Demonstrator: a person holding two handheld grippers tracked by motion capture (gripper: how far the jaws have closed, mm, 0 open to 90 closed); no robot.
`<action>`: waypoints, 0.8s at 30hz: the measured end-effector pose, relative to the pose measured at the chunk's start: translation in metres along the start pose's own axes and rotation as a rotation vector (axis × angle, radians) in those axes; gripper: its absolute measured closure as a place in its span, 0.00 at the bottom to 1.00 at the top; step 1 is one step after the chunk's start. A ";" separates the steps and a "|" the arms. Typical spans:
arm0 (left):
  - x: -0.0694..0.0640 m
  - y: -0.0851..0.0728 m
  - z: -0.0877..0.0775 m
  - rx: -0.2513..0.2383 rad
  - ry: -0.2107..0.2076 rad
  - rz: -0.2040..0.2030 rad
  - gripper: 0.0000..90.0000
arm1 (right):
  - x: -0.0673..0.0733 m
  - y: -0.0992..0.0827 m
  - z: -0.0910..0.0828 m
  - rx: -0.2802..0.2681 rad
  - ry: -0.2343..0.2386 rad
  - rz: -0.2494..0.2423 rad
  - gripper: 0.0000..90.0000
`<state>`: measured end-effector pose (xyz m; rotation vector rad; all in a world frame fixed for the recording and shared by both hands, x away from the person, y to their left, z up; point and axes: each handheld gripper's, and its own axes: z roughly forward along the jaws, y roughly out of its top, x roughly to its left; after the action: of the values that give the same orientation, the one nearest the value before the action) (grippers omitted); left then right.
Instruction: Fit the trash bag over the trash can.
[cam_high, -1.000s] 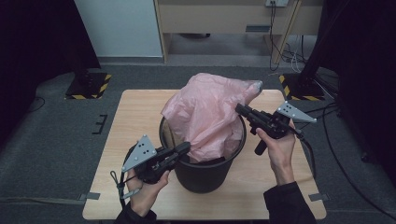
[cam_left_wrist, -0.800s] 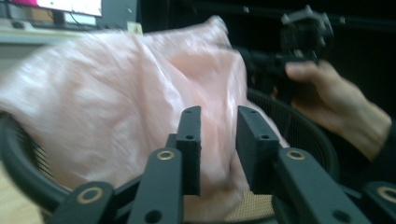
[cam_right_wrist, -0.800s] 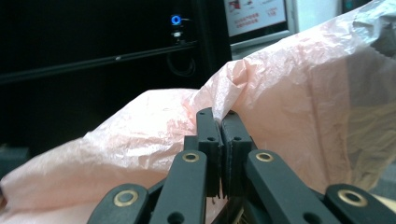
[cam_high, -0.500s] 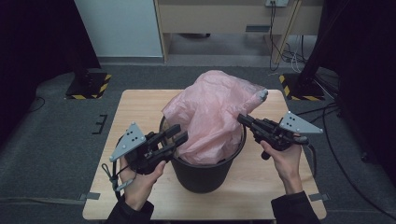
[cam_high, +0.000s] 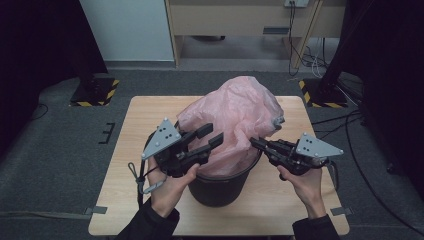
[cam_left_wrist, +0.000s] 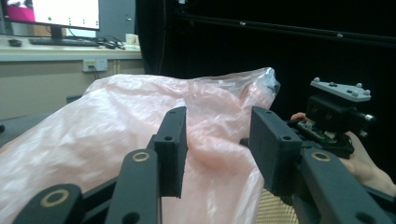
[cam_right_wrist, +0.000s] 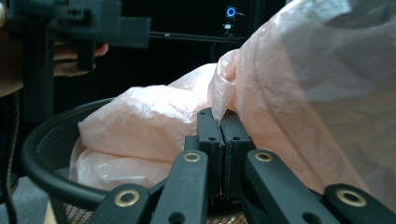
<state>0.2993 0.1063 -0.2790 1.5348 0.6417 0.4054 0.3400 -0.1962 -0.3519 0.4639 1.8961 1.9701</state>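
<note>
Over the round black mesh bin (cam_high: 220, 182), a crinkled pink plastic bag (cam_high: 235, 120) billows. At its right, the right gripper (cam_right_wrist: 219, 116) pinches a fold; at its left, the left gripper (cam_high: 212, 136) has just been opening, jaws spread, empty.

One pink bag (cam_high: 235, 125) sits in one black mesh bin (cam_high: 220, 182), which stands on one table (cam_high: 125, 200). Two tools flank the bin: left tool (cam_high: 212, 136), right tool (cam_high: 256, 143).

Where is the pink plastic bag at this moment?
In the high view the pink plastic bag billows out of the black bin at the table's middle, between the open left gripper and the right gripper, which pinches it.
</note>
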 end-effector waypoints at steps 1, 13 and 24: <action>-0.001 0.000 0.002 0.000 -0.003 0.001 0.62 | 0.001 0.001 0.000 -0.005 0.004 -0.002 0.99; -0.017 -0.002 0.031 0.062 -0.036 -0.025 0.59 | 0.013 0.003 0.009 -0.002 0.069 -0.025 0.99; -0.023 -0.009 0.037 0.079 -0.044 -0.034 0.70 | 0.022 0.007 0.012 -0.016 0.135 -0.049 0.99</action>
<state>0.3024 0.0626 -0.2875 1.6015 0.6552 0.3228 0.3261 -0.1759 -0.3450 0.2838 1.9511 2.0293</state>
